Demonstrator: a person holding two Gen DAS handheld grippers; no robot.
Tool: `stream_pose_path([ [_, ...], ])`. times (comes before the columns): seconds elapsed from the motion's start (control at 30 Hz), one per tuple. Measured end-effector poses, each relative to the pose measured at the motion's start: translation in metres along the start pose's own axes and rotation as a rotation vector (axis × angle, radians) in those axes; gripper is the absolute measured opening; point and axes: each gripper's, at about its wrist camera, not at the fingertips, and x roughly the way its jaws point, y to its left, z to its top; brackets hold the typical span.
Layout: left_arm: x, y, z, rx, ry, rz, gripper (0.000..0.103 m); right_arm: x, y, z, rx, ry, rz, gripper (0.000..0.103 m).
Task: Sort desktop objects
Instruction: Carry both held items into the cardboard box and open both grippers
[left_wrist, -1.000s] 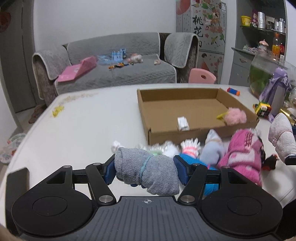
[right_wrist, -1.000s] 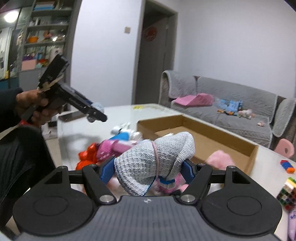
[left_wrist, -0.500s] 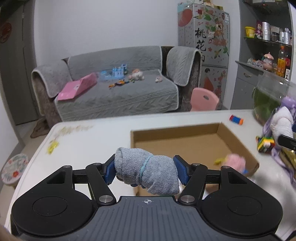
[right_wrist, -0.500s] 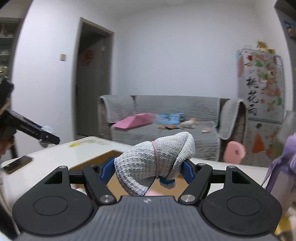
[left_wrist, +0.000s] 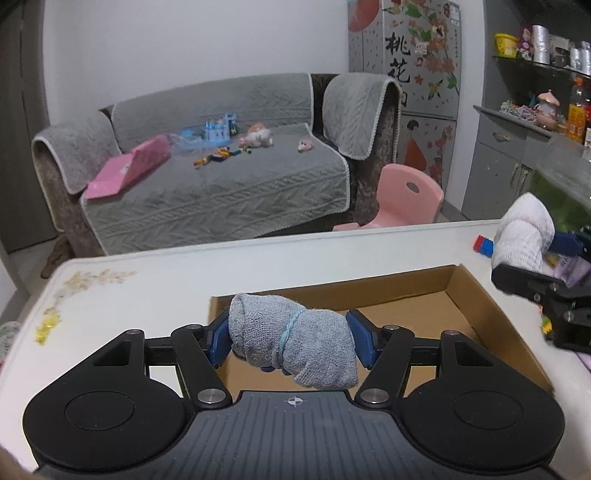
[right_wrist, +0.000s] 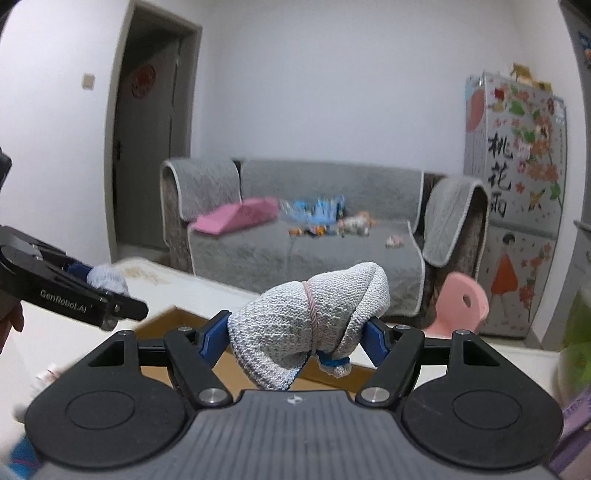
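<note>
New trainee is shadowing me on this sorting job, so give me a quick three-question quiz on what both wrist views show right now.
1. True or false: the left tool is clamped on a grey sock roll bound with a blue band.
2. What colour is the band around the pale knitted roll held in the right tool?
   A. green  B. pink  C. black
3. Which container lies directly beyond both tools?

Key
1. True.
2. B.
3. The open cardboard box on the white table; what shows of its floor is bare.
</note>
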Motion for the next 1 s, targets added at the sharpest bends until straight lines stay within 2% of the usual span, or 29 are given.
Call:
stream_pose_path([
  [0.17,0.042,0.0,-0.011,-0.014,0.034,0.006,0.069,0.012,-0.001,-0.013,0.027,0.073,-0.025,0.069],
  [0.4,0.072,0.015,-0.026,-0.04,0.118,-0.018,0.069,0.025,0.014,-0.02,0.006,0.178,-0.053,0.069],
  [0.53,0.082,0.018,-0.035,-0.04,0.184,-0.01,0.069,0.034,0.016,-0.019,0.002,0.238,-0.066,0.069],
  [0.83,0.087,0.017,-0.034,-0.025,0.245,-0.011,0.069,0.048,0.02,-0.026,-0.024,0.359,-0.091,0.07],
  [1.0,0.089,0.013,-0.035,-0.005,0.264,-0.002,0.073,0.047,0.025,-0.03,-0.045,0.396,-0.092,0.076],
])
